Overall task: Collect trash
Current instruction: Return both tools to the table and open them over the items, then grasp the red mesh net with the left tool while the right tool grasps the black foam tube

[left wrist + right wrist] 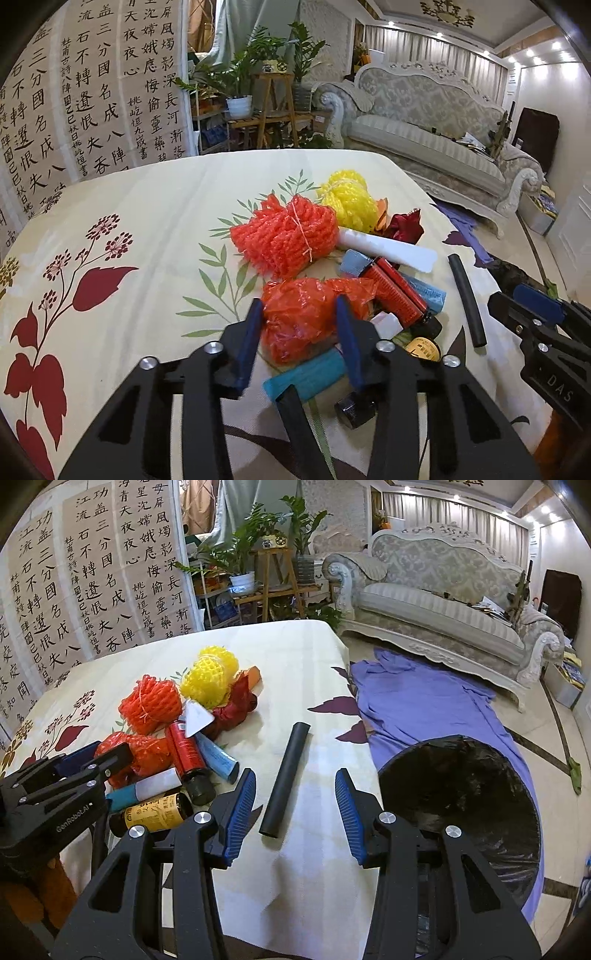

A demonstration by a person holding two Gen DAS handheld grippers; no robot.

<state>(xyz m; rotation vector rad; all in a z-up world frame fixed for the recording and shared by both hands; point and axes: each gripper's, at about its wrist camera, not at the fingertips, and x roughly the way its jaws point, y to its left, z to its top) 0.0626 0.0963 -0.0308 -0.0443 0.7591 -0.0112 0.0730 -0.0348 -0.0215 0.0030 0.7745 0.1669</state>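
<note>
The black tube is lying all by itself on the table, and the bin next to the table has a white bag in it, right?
Almost. The black tube does lie by itself on the table, apart from the pile. But the bag in the bin is black and shiny, not white. The right wrist view shows it, just past the table's edge.

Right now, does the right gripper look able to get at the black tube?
Probably yes: the right gripper is open, the black tube lies alone on the tablecloth straight ahead, apart from the pile, nothing between.
</note>
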